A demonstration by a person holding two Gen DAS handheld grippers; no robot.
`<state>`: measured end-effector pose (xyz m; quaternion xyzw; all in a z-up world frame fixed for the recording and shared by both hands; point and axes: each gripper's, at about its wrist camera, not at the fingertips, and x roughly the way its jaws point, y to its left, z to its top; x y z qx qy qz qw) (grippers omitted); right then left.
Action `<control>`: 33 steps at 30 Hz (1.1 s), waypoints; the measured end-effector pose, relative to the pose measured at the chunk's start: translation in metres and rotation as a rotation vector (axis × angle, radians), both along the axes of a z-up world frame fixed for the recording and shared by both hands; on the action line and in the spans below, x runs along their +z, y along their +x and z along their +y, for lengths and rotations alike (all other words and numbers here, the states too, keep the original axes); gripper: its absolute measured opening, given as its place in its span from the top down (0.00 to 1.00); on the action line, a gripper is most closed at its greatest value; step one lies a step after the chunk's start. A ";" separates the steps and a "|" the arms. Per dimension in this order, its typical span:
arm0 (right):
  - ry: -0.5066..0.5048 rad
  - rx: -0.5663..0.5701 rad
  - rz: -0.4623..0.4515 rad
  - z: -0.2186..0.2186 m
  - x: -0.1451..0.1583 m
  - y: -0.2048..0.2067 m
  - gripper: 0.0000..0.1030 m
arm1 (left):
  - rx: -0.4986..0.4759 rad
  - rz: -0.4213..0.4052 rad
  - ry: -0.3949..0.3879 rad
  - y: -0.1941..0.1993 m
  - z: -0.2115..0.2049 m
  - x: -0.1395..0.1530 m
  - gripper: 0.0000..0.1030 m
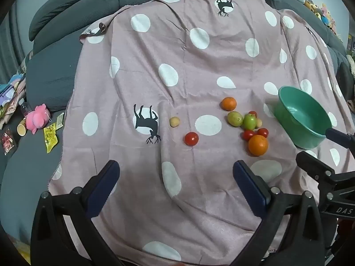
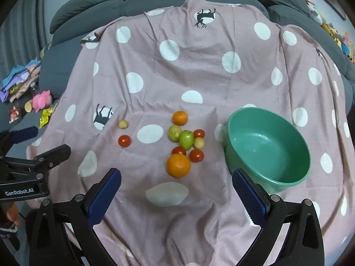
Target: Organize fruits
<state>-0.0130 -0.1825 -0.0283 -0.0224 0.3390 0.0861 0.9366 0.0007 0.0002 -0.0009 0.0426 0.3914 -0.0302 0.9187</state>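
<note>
Fruit lies loose on a spotted blanket [image 2: 199, 71] beside an empty green bowl [image 2: 266, 141]; both hand-held grippers, left [image 1: 176, 175] and right [image 2: 176, 182], gape wide, holding nothing; best to close gently around the near orange [image 2: 178, 165] first

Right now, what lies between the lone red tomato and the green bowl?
In the right wrist view, the fruit cluster lies between the lone tomato and the green bowl: two oranges, two green fruits, three tomatoes, one small yellow fruit.

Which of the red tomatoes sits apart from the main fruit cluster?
The lone tomato left of the cluster, just below the small yellow fruit. The other three reds crowd the green fruits and the big orange.
</note>
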 end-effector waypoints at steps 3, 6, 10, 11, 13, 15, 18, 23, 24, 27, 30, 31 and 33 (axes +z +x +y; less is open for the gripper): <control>-0.004 -0.003 -0.010 0.000 0.000 0.000 0.02 | 0.005 0.004 -0.016 0.001 0.006 0.004 0.01; -0.010 0.000 -0.007 0.001 0.010 0.002 0.02 | 0.010 -0.006 -0.002 -0.001 0.006 0.002 0.01; -0.016 0.011 -0.017 0.007 0.026 -0.003 0.02 | 0.013 -0.016 0.010 -0.005 0.004 -0.002 0.01; -0.023 0.013 -0.016 0.007 0.029 -0.001 0.02 | 0.012 -0.016 0.011 -0.005 0.004 -0.002 0.01; -0.026 0.021 -0.024 0.010 0.023 -0.004 0.02 | 0.009 -0.019 0.011 -0.005 0.004 -0.002 0.01; -0.027 0.023 -0.028 0.011 0.023 -0.004 0.02 | 0.008 -0.018 0.010 -0.005 0.005 0.000 0.01; -0.033 0.028 -0.034 0.013 0.024 -0.005 0.02 | 0.006 -0.022 0.011 -0.004 0.006 0.001 0.01; -0.039 0.035 -0.045 0.016 0.025 -0.007 0.02 | 0.004 -0.028 0.012 -0.006 0.004 0.002 0.01; -0.040 0.036 -0.048 0.017 0.026 -0.007 0.02 | 0.001 -0.030 0.012 -0.005 0.004 0.003 0.01; -0.042 0.039 -0.055 0.017 0.027 -0.008 0.02 | -0.005 -0.031 0.013 -0.004 0.003 0.004 0.01; -0.042 0.039 -0.055 0.017 0.026 -0.008 0.02 | -0.009 -0.031 0.010 -0.004 0.002 0.004 0.01; -0.041 0.039 -0.054 0.017 0.026 -0.008 0.02 | -0.009 -0.031 0.010 -0.004 0.001 0.003 0.01; -0.040 0.040 -0.053 0.017 0.026 -0.008 0.02 | -0.009 -0.032 0.010 -0.005 0.001 0.003 0.01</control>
